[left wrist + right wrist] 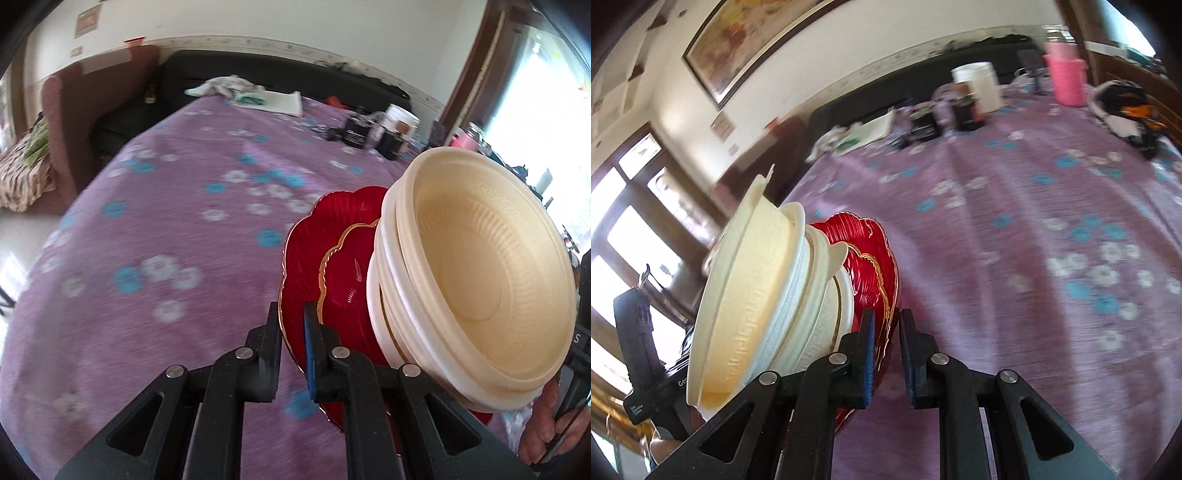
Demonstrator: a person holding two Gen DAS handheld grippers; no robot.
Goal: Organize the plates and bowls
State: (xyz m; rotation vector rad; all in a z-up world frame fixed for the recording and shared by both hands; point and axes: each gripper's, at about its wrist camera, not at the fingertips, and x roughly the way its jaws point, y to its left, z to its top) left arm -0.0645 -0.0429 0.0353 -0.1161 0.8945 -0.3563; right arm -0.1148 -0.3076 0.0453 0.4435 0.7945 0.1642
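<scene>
Between your two hand-held grippers, left (291, 325) and right (886, 332), red plates (314, 251) carrying cream bowls (476, 266) are tilting steeply above bed (166, 221). Both nearly closed, pinching opposite plate rims. Light, stiff, slippery; bowls riding loose, keep gripping rims.

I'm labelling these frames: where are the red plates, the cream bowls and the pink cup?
red plates (310, 251): left wrist view, ribbed face of the larger plate.
cream bowls (476, 266): left wrist view, inside of the top bowl.
pink cup (1067, 77): right wrist view, its side wall.
</scene>
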